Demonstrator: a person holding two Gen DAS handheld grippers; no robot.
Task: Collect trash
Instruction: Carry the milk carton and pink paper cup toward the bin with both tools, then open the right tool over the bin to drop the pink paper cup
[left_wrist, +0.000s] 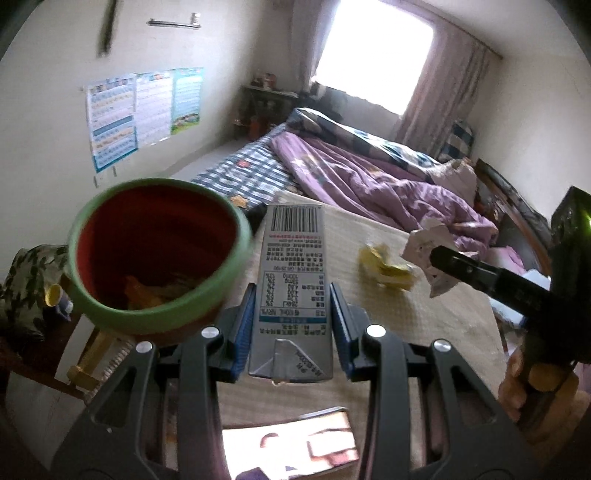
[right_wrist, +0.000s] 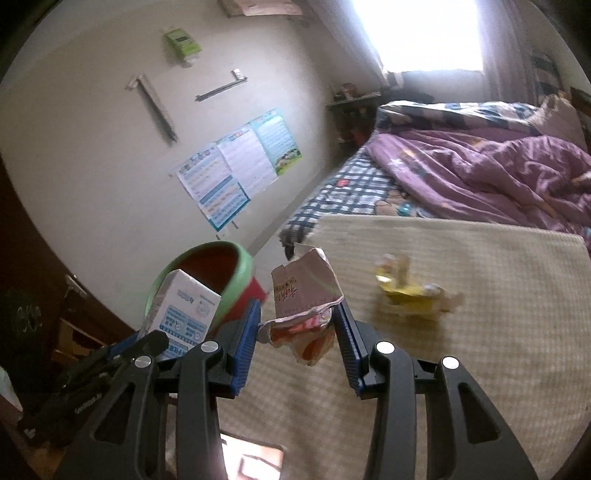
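My left gripper (left_wrist: 291, 306) is shut on a grey milk carton (left_wrist: 291, 295) with a barcode, held above the beige table just right of the red bin with a green rim (left_wrist: 155, 254). The bin holds some orange and yellow scraps. My right gripper (right_wrist: 297, 325) is shut on a crumpled paper wrapper (right_wrist: 306, 295), raised above the table near the bin (right_wrist: 221, 273). The carton (right_wrist: 184, 314) and left gripper show at its left. A crumpled yellow wrapper (left_wrist: 384, 269) lies on the table (right_wrist: 410, 291). The right gripper and its wrapper (left_wrist: 428, 254) appear at the right of the left view.
The beige checked tablecloth (right_wrist: 480, 332) covers the table. A bed with a purple quilt (left_wrist: 369, 173) stands beyond it. A book or magazine (left_wrist: 295, 443) lies at the near table edge. A wooden chair (left_wrist: 92, 369) with clutter stands at the left below the bin.
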